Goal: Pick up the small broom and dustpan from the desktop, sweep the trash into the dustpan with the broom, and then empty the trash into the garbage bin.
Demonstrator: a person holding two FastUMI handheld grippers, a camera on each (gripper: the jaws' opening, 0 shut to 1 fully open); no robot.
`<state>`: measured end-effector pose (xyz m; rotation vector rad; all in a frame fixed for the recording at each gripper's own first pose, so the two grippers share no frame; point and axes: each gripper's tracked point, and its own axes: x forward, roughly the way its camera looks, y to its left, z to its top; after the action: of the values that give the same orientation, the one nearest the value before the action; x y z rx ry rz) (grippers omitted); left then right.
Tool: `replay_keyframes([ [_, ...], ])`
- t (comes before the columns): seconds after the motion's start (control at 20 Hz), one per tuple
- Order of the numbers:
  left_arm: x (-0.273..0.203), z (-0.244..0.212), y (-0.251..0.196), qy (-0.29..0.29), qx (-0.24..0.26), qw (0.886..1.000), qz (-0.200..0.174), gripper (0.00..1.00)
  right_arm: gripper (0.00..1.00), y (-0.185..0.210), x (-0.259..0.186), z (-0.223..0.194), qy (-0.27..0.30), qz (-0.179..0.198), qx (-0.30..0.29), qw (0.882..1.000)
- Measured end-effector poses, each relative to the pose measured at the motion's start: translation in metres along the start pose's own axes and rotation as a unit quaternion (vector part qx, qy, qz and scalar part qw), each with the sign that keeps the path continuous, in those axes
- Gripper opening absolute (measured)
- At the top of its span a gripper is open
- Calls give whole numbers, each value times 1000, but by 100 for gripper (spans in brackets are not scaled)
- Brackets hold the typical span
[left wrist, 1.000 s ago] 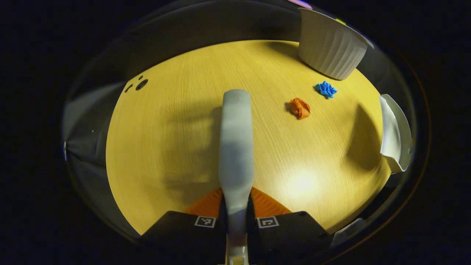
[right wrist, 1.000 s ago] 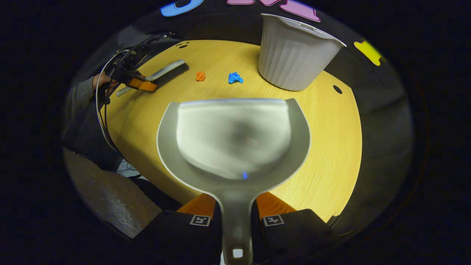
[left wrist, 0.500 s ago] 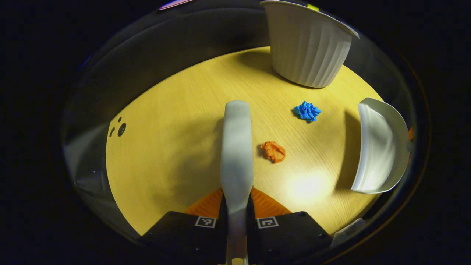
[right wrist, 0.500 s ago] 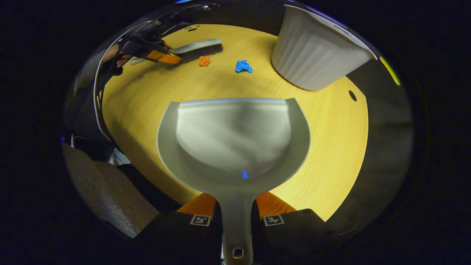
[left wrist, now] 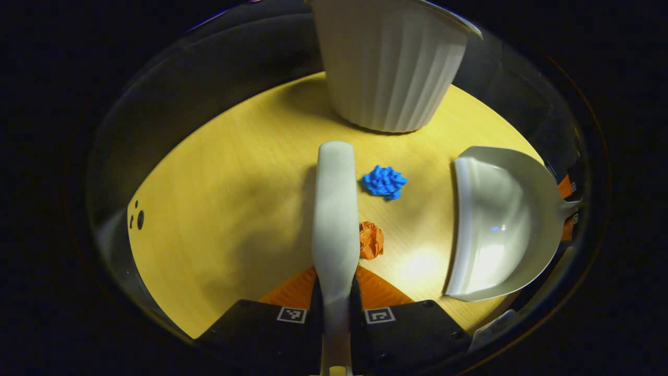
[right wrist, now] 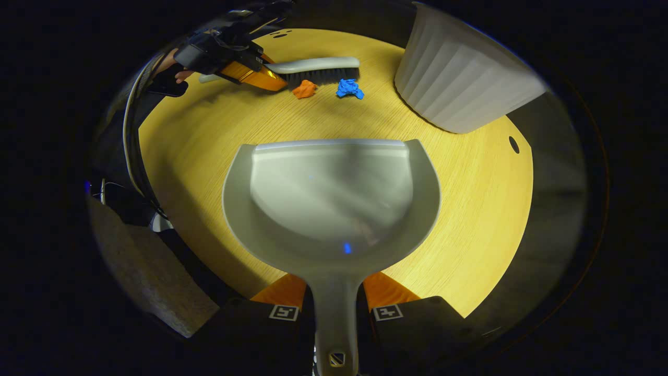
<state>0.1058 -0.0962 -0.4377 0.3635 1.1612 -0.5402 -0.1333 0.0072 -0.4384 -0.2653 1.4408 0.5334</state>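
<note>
— Grey plastic, that broom (left wrist: 335, 209)?

— Yes. Its handle is clamped between both fingers of the left gripper (left wrist: 335, 313), and it runs straight ahead over the yellow desk (left wrist: 224, 209). In the right gripper view its dark bristles (right wrist: 323, 77) point down at the desk.

— And the trash?

— An orange scrap (left wrist: 371, 240) lies right against the broom's right side. A blue scrap (left wrist: 384, 181) sits just beside the broom head, a little farther on.

— Where's the dustpan?

— The dustpan (right wrist: 331, 198) has its handle pinched between both fingers of the right gripper (right wrist: 335, 313), with its open mouth toward the scraps. In the left gripper view it lies to the right of the scraps, apart from them.

— The bin?

— The white ribbed bin (left wrist: 389, 62) stands upright on the desk beyond the blue scrap.
</note>
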Motion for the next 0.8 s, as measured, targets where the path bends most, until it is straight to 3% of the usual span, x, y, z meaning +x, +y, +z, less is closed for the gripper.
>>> replay_keyframes([
  [0.2, -1, 9, -42, -3, 31, 998, -51, 25, 37, -5, 3, 2, -6, 11, -5, 1000],
  [0.45, -5, 13, -86, 7, 32, 994, -103, 24, 37, -11, 6, -1, -19, 14, -19, 1000],
  [0.8, -23, 9, -132, 9, -14, 989, -148, 26, 39, -11, 15, -4, -47, 12, -8, 999],
])
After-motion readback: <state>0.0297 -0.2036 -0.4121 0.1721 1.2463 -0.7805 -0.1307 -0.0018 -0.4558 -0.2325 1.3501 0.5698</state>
